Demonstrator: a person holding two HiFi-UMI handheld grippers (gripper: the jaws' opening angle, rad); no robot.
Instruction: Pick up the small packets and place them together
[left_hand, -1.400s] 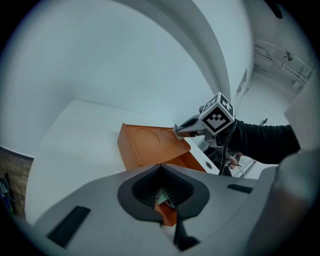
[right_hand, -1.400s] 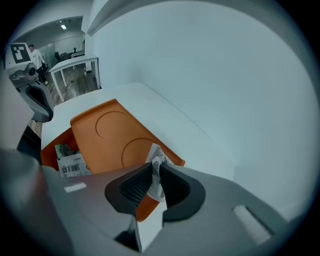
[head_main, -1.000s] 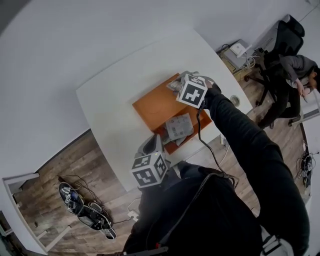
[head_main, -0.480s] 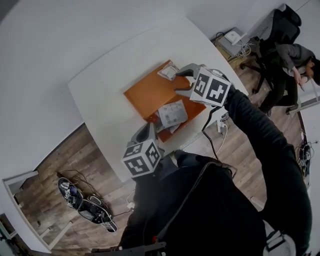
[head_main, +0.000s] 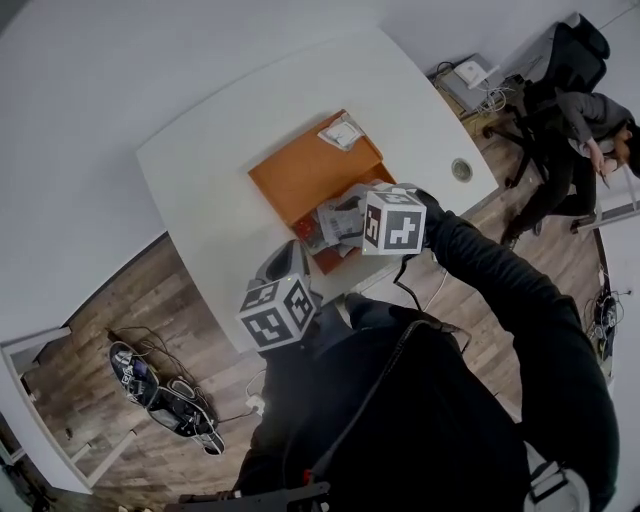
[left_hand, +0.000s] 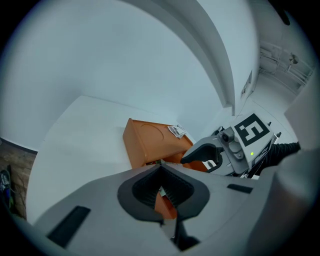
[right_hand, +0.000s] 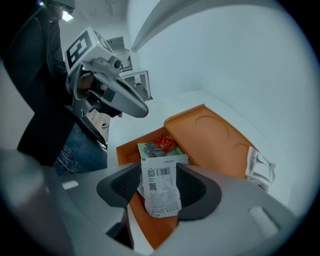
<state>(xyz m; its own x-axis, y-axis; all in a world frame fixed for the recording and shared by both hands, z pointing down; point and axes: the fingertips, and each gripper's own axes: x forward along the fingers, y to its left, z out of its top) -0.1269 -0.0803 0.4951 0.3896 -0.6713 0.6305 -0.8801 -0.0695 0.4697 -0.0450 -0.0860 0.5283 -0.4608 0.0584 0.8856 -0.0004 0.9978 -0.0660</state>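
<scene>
An orange tray (head_main: 300, 170) lies on the white table (head_main: 220, 160). One clear packet (head_main: 341, 131) sits alone on its far corner, and it also shows in the left gripper view (left_hand: 176, 131) and the right gripper view (right_hand: 260, 165). A pile of packets (head_main: 325, 225) lies at the tray's near end. My right gripper (head_main: 345, 212) hovers over that pile. Its jaws have just been opening and stand wide, with a white barcode packet (right_hand: 159, 187) lying between them above a red-green packet (right_hand: 160, 146). My left gripper (head_main: 290, 250) is shut and empty at the tray's near edge (left_hand: 161, 166).
A round cable hole (head_main: 461, 169) is in the table near its right edge. A person sits in an office chair (head_main: 590, 130) at the far right. Shoes and cables (head_main: 160, 395) lie on the wooden floor at the left.
My right gripper has swung from the tray's far corner back to the near pile, leaving the clear packet lying on that corner. The left gripper has stayed in place.
</scene>
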